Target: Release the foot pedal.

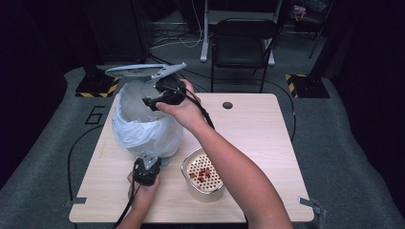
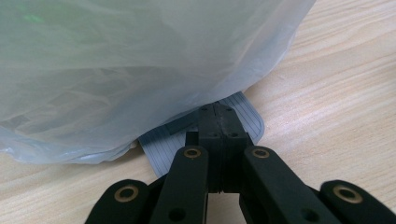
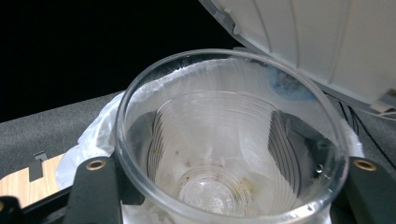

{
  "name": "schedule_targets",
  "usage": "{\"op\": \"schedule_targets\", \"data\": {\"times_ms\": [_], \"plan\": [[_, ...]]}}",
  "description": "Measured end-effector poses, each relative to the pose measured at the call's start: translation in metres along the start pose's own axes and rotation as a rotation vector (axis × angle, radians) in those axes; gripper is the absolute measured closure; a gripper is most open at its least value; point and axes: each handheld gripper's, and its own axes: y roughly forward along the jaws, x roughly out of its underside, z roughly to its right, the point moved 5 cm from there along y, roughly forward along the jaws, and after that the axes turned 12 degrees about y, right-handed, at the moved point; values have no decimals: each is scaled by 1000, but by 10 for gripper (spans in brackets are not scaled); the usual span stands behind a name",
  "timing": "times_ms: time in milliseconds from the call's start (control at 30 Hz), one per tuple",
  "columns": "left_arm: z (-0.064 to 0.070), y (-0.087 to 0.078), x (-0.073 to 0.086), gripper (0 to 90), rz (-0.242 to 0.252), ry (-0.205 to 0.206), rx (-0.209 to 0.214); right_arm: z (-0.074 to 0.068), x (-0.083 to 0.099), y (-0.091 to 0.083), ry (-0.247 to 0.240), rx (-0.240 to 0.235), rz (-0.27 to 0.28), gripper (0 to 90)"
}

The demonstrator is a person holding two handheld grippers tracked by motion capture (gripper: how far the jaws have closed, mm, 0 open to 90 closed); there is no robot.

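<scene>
Jaws, left: my left gripper [image 2: 218,122] has its jaws pressed together on the grey ribbed pedal [image 2: 163,144] at the foot of the bin, no gap between them
Jaws, right: my right gripper [image 3: 224,186] clamps a clear cup [image 3: 231,140] between its jaws, one jaw on each side of the cup wall
Cup: ribbed clear plastic, mouth turned toward the camera, a few small crumbs near its bottom; it hangs over the open mouth of the bin [image 1: 143,121]
Bin: stands on the table's [image 1: 258,129] far left part, lined with a white bag [image 2: 140,70] that spills over the rim and down its sides
Lid: the grey lid [image 1: 143,70] is raised above the bin, tilted up at the back; its ribbed underside [image 3: 327,42] sits just above and behind the cup
Left hand: low at the near side of the bin, gripper [image 1: 146,170] at the bin's base, cable trailing off the near table edge
Right hand: the hand [image 1: 184,112] reaches across from the near right, gripper [image 1: 165,95] at the bin's rim under the lid
Strainer: a round bowl [image 1: 203,177] with a perforated insert holds a few red pieces, on the table just right of my left gripper, near the bin's foot
Behind: a black chair [image 1: 243,43] stands on the floor beyond the table
</scene>
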Motion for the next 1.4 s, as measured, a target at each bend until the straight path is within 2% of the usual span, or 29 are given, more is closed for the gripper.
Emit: {"op": "schedule_targets", "data": {"times_ms": [100, 167, 233, 300, 367, 433, 500, 600, 733, 833, 967, 1000, 1033, 1067, 1100, 1133, 1167, 1200, 1233, 1267, 1300, 1333, 1400], "plan": [[0, 0, 0, 900, -1, 2, 0, 0, 0, 9, 8, 15, 7, 334], [0, 0, 0, 900, 1, 2, -3, -1, 1, 13, 12, 34, 24, 281], [0, 0, 0, 900, -1, 1, 0, -4, 2, 17, 53, 33, 58, 87], [0, 0, 0, 900, -3, 3, -2, -5, 7, 21, 82, 42, 50, 14], [0, 0, 0, 900, -1, 4, -2, -5, 12, 20, 71, 62, 53, 0], [0, 0, 0, 900, 0, 4, -2, -3, 14, 16, 83, 63, 78, 0], [0, 0, 0, 900, 0, 4, -3, -2, 17, 8, 99, 55, 102, 0], [0, 0, 0, 900, -1, 4, -1, 1, 21, -7, 97, 44, 109, 9], [-1, 0, 0, 900, 13, -5, 0, 5, 36, -35, 81, 38, 116, 61], [-1, -1, 0, 900, 11, -12, 8, 13, 46, -57, 97, 40, 117, 92], [-2, -1, 0, 897, 28, -20, 8, 26, 60, -85, 105, 72, 136, 130], [0, -1, 0, 897, 31, -51, 22, 31, 63, -90, 96, 84, 137, 136], [0, 0, 0, 896, 38, -51, 15, 35, 67, -95, 93, 94, 136, 136], [1, -1, 0, 895, 36, -66, 28, 38, 71, -100, 101, 97, 137, 136], [-2, -2, 1, 892, 26, -39, 26, 42, 76, -104, 105, 100, 132, 138], [0, -1, 1, 882, 40, -84, 44, 45, 81, -109, 104, 113, 135, 141], [-5, -2, 1, 880, 37, -58, 42, 48, 87, -113, 105, 127, 137, 141], [-5, -2, 2, 844, 52, -80, 75, 52, 93, -117, 103, 133, 134, 141], [-5, -3, 1, 779, 54, -79, 85, 55, 99, -121, 106, 141, 132, 143], [-5, -3, 1, 762, 59, -56, 75, 58, 105, -125, 105, 153, 124, 144], [-5, -3, 1, 737, 59, -56, 75, 58, 105, -125, 105, 153, 124, 144], [-5, -5, -1, 697, 57, -58, 82, 66, 118, -132, 97, 181, 109, 147], [-7, -8, -3, 616, 66, -83, 89, 71, 127, -138, 107, 195, 99, 148]]}}
